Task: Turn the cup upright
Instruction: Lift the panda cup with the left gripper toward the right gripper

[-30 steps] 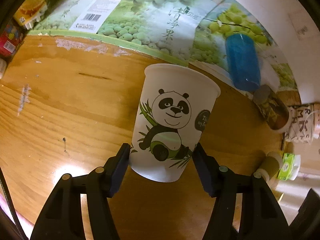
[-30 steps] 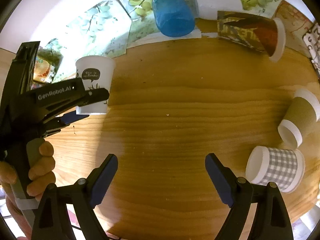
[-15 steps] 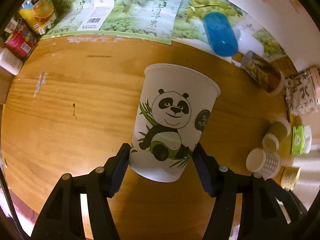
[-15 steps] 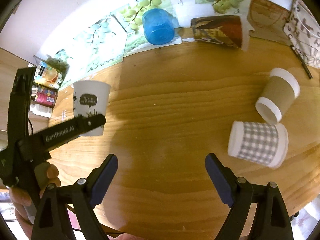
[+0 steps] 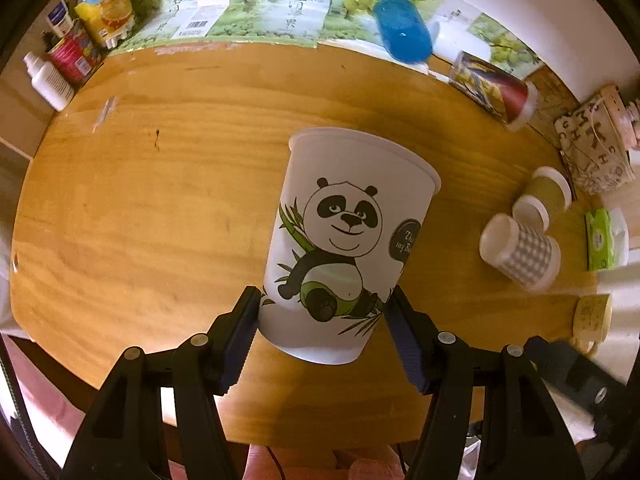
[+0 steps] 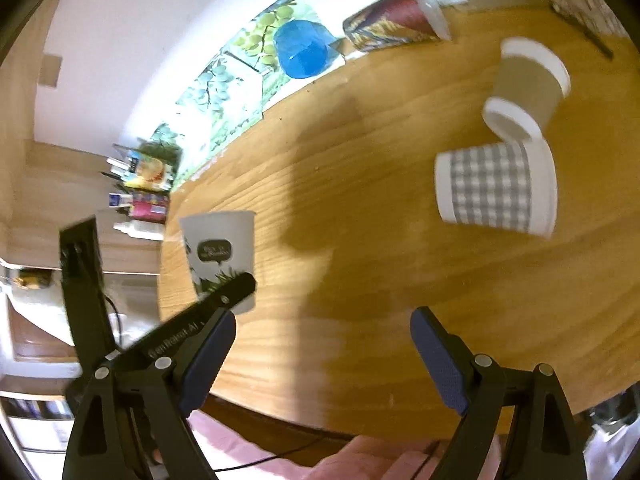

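Observation:
My left gripper (image 5: 322, 330) is shut on the white panda cup (image 5: 348, 236) near its base and holds it rim-up, lifted above the wooden table (image 5: 160, 200). The same cup (image 6: 220, 256) shows at the left of the right wrist view, held by the left gripper's black finger. My right gripper (image 6: 320, 356) is open and empty above the table's front edge. A grey checked cup (image 6: 496, 190) lies on its side to its right; it also shows in the left wrist view (image 5: 520, 252).
A brown sleeved cup (image 6: 528, 84) lies beside the checked cup. A blue cup (image 5: 402, 28) and a printed cup (image 5: 494, 88) lie at the back by grape-print cartons (image 5: 260, 4). Bottles and boxes (image 5: 76, 48) stand far left; a green tissue pack (image 5: 600, 240) right.
The left gripper has lifted the panda cup higher and pulled back; more of the table shows. The right gripper has drawn back and tilted.

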The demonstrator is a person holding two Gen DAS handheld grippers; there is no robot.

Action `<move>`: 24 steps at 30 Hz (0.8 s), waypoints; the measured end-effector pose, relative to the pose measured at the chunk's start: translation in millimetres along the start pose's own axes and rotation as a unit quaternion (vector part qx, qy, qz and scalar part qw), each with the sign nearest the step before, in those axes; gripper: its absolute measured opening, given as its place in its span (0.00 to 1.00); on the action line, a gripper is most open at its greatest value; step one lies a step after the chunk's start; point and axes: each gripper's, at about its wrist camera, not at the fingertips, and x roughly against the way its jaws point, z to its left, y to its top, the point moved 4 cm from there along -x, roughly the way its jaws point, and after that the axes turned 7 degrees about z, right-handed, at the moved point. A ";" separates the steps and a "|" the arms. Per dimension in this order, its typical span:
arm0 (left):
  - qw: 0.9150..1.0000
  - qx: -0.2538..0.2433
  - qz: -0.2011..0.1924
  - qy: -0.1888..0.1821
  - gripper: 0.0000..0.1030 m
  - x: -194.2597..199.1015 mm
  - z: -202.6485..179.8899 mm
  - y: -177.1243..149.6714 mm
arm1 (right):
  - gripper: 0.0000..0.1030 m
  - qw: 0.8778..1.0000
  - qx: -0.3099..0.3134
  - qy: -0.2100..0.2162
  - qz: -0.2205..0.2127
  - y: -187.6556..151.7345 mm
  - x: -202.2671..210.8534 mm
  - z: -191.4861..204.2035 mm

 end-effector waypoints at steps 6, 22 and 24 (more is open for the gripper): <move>1.000 -0.001 0.001 -0.007 0.65 -3.0 -18.4 -35.4 | 0.87 0.999 -0.021 0.047 0.011 -13.2 12.1 -22.6; 0.999 0.000 0.029 -0.017 0.65 -26.4 -59.6 -95.5 | 0.87 0.990 -0.063 0.105 0.065 -38.4 12.2 -79.0; 0.999 0.000 0.032 -0.021 0.65 -29.3 -63.6 -99.3 | 0.87 0.989 -0.063 0.110 0.074 -39.1 8.1 -83.9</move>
